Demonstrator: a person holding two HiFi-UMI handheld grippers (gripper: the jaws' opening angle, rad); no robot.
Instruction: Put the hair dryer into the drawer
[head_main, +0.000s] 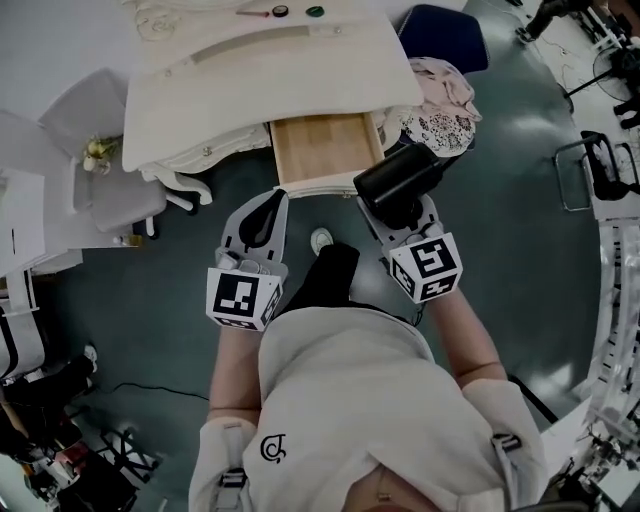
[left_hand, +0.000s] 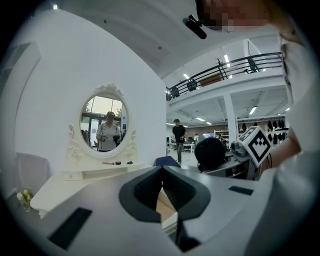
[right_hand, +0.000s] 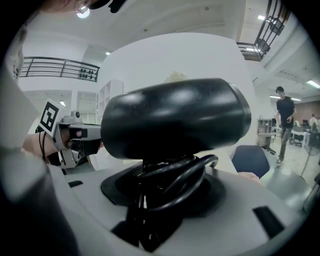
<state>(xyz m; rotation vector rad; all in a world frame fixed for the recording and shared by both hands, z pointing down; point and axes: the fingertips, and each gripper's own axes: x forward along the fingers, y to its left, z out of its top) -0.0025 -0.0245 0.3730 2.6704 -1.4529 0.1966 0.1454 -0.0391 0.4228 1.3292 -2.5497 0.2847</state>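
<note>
Head view | teal floor (head_main: 520, 180) | drawer (head_main: 325, 148) open | right hand-held gripper (head_main: 403, 213) clamps hair dryer (head_main: 398, 175) | left hand-held gripper (head_main: 273, 203) together

Glowing evenly from ceiling lamps (right_hand: 82, 11), throwing only soft shadows. Bending toward black corners in both gripper views. Blurring near the lens around the jaws; glinting faintly along the hair dryer (right_hand: 175, 115).

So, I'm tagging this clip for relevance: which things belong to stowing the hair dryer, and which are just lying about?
Job in hand: hair dryer, clamped in the right hand-held gripper; open drawer.

Lying about: mirror; small items on the dressing table; pink cloth; flowers; blue chair.
</note>
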